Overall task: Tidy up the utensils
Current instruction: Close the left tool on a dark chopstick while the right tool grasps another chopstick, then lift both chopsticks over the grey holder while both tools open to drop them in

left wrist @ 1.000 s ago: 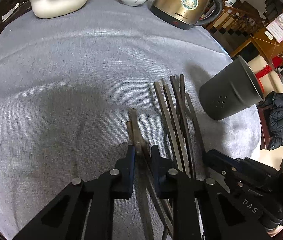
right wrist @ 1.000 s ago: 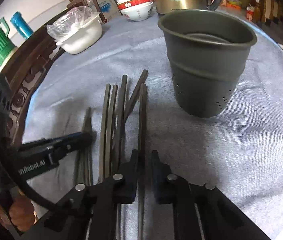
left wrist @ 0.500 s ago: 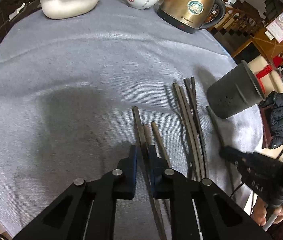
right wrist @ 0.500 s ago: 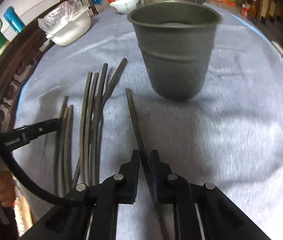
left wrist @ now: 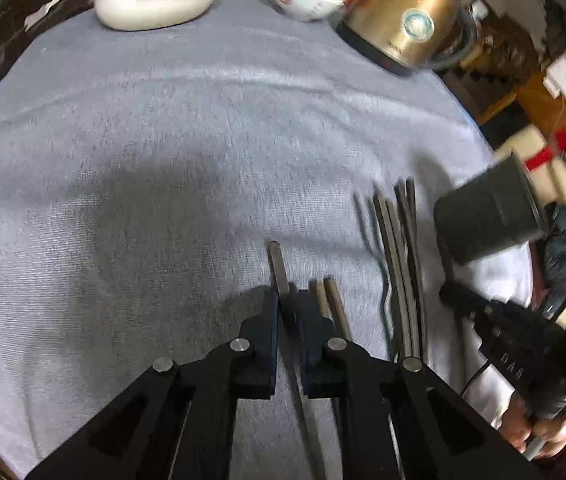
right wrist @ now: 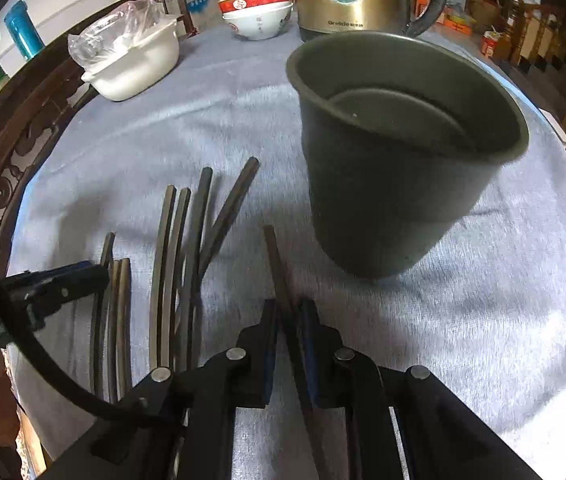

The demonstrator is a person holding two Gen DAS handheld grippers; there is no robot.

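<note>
Your left tool [left wrist: 289,304] is clamped on one dark chopstick [left wrist: 279,266], two more lying just right of it on the worktop [left wrist: 163,140]. Your right tool [right wrist: 289,316] pinches another chopstick [right wrist: 277,264], with the grey holder [right wrist: 395,184] ahead and slightly right

L tongs [left wrist: 289,312]: matte black linkage arms w/ triangular cut-outs, round silver pivot pins, flat black fingers [left wrist: 269,320] w/ dark blue inner pads. R tongs [right wrist: 287,320]: same build, same pins, same blue pads. Seen from the L cam, my R tongs body carries white lettering "DAS". Seen from the R cam, a thick black cable [right wrist: 35,360] loops off my L tongs; dark knit cuff w/ a greenish band at my L wrist.
</note>
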